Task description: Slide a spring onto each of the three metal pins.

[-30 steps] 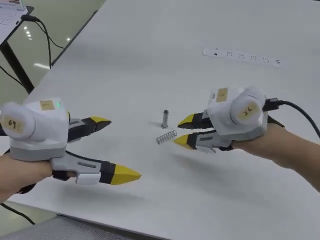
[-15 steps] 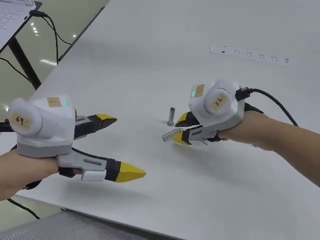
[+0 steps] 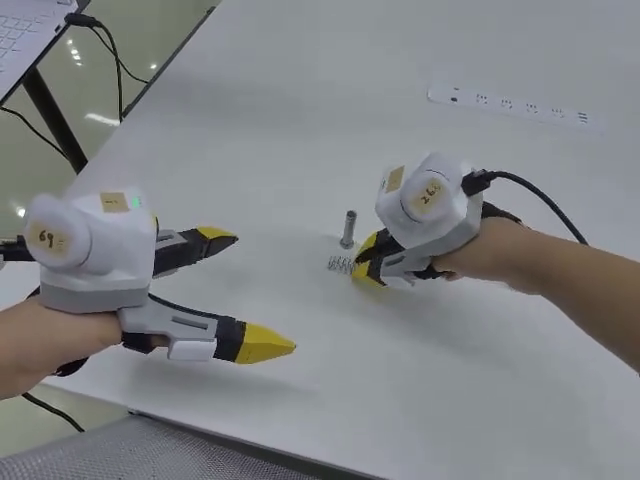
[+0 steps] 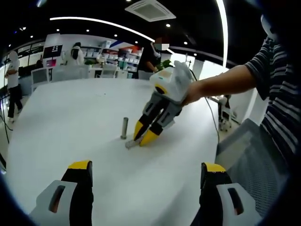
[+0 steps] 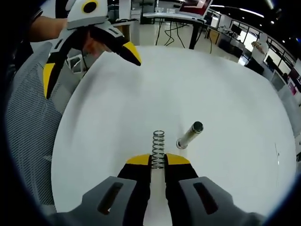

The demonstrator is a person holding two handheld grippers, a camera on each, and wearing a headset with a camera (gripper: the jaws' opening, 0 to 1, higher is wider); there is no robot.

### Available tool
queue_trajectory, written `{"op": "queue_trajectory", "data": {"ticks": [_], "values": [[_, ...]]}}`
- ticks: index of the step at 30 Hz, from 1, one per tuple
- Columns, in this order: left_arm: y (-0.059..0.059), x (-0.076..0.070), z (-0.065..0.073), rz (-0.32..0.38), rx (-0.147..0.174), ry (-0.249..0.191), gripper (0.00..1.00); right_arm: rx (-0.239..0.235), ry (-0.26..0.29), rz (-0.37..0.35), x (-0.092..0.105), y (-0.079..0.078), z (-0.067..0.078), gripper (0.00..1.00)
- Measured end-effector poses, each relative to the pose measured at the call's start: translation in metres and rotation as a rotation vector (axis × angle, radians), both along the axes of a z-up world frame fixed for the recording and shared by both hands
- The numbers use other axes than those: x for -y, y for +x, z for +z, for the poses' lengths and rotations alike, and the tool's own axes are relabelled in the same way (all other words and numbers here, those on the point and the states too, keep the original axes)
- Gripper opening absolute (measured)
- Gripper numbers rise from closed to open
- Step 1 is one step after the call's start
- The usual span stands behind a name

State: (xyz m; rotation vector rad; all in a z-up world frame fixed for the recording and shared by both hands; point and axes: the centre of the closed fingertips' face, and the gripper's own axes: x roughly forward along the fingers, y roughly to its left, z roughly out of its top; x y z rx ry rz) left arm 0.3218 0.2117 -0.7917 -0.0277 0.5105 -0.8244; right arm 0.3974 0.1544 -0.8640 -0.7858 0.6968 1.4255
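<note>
R tongs point(image 5: 158, 161) on spring point(image 5: 158, 140), nr pin point(image 5: 189, 135)

On the table point(image 3: 300, 100), the pin point(image 3: 349, 228) stands at mid-frame in the head view; the spring point(image 3: 341, 264) lies just below it, one end between the jaws of the right gripper point(image 3: 367, 262). The left gripper point(image 3: 252, 292) is at lower left, a power strip point(image 3: 515, 106) at upper right.

White table point(image 3: 250, 120) bearing an upright metal pin point(image 3: 349, 228), a spring point(image 3: 338, 264), a power strip point(image 3: 515, 105)
</note>
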Motion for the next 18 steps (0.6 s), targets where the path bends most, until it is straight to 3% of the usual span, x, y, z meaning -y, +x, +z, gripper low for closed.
{"op": "queue_trajectory", "data": {"ticks": [10, 18], "values": [[0.002, 0.003, 0.001, -0.009, -0.001, 0.005, 0.92, -0.004, 0.000, -0.010, 0.002, 0.000, 0.001, 0.08], [0.007, 0.009, 0.002, -0.031, 0.005, 0.010, 0.92, 0.012, 0.049, -0.004, 0.009, -0.007, 0.027, 0.08]]}}
